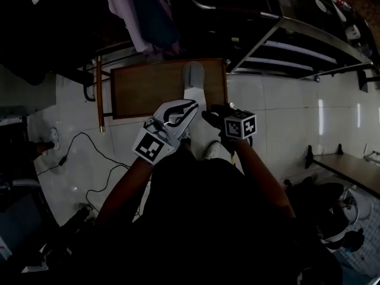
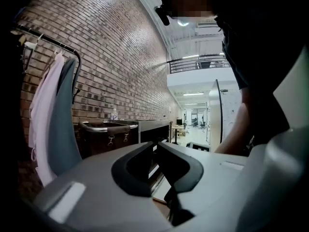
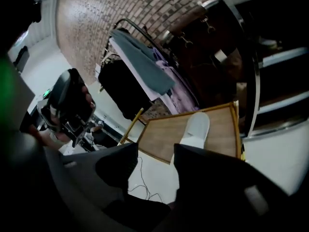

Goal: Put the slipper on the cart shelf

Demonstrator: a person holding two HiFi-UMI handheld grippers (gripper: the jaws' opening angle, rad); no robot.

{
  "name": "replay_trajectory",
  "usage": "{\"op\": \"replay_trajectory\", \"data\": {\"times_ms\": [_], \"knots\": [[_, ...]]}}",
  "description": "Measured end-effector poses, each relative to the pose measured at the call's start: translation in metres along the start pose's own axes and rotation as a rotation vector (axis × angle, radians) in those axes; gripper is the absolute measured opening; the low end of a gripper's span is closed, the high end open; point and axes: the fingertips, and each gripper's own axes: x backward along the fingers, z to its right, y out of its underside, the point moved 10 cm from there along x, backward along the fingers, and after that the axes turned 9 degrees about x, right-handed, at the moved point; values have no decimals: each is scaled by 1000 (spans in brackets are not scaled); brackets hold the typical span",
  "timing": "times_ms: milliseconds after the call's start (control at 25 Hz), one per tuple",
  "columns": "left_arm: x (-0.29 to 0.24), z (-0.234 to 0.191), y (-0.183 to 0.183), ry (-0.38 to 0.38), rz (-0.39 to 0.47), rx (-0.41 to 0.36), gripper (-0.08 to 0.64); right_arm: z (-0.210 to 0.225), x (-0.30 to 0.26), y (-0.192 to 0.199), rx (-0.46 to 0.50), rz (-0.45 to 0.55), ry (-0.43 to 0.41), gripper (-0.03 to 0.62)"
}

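Right claw (image 3: 155,154) is gaping wide, nothing in it, with the slipper (image 3: 195,128) ahead. Left claw (image 2: 157,146) is pinched together, empty.

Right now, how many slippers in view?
1: the white slipper lies on the wooden board, near its right edge. A pale shape nearer the person in the head view could be another; too dark to tell.
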Motion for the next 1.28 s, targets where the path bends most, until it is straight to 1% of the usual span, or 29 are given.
{"op": "replay_trajectory", "data": {"times_ms": [80, 200, 320, 400, 480, 600, 800, 880, 960, 1040, 1200, 1280], "knots": [[-2, -20, 1, 28, 0, 6, 29, 19, -24, 11, -87, -40, 31, 253], [-6, -40, 4, 72, -1, 10, 31, 42, -49, 30, -203, -93, 72, 278], [-12, -51, 8, 102, 4, 18, 35, 64, -64, 47, -268, -142, 119, 285], [-15, -60, 10, 104, 11, 8, 35, 80, -74, 55, -308, -153, 146, 288], [-16, -65, 12, 96, 7, 7, 35, 91, -82, 62, -337, -156, 156, 290], [-19, -67, 17, 90, -17, 25, 35, 105, -89, 69, -346, -173, 171, 293], [-27, -70, 32, 79, -28, 41, 35, 126, -103, 73, -375, -167, 160, 293], [-31, -70, 37, 68, -31, 58, 35, 133, -110, 74, -404, -156, 150, 293], [-35, -69, 42, 67, -32, 47, 35, 138, -115, 78, -423, -167, 123, 293], [-37, -68, 46, 61, -34, 51, 35, 138, -121, 83, -443, -189, 66, 293], [-38, -69, 53, 26, -40, 101, 35, 134, -135, 83, -482, -192, -82, 293], [-39, -70, 55, 12, -43, 117, 35, 133, -142, 81, -477, -205, -116, 293]]}}
